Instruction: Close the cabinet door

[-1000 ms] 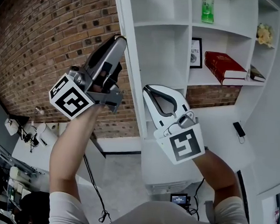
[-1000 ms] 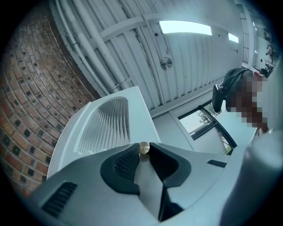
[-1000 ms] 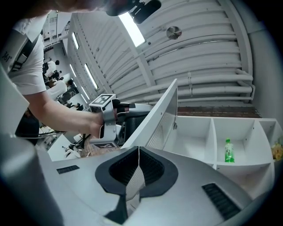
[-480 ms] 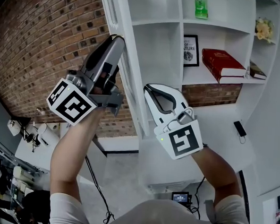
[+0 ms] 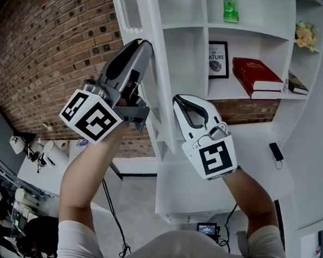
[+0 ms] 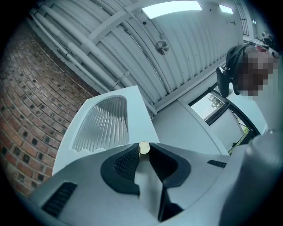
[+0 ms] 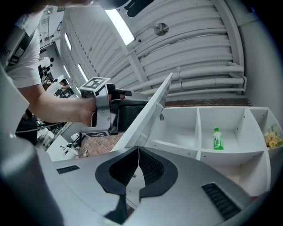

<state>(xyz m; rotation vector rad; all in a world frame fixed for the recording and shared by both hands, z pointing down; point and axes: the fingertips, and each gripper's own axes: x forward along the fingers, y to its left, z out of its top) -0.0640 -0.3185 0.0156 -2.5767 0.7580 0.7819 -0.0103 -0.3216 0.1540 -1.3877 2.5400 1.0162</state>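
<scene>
The white cabinet door (image 5: 153,81) stands part open, hinged at the left side of the shelf cabinet (image 5: 245,103), and has a ribbed pane (image 6: 104,126). My left gripper (image 5: 144,44) is on the door's outer side, shut on its small brass knob (image 6: 144,148). My right gripper (image 5: 177,99) is shut with nothing held, its tips (image 7: 138,148) close to the door's inner face near the free edge (image 7: 146,117). In the right gripper view, the left gripper's marker cube (image 7: 95,83) shows behind the door.
Open shelves hold a green bottle (image 5: 230,7), a framed picture (image 5: 217,59), a red book (image 5: 257,77) and flowers (image 5: 306,36). A brick wall (image 5: 46,48) lies left of the cabinet. A small black device (image 5: 276,152) lies on the cabinet's lower white top.
The door has swung a little toward the cabinet, showing more of its outer face. Both grippers moved right with it, the left still on the knob.
</scene>
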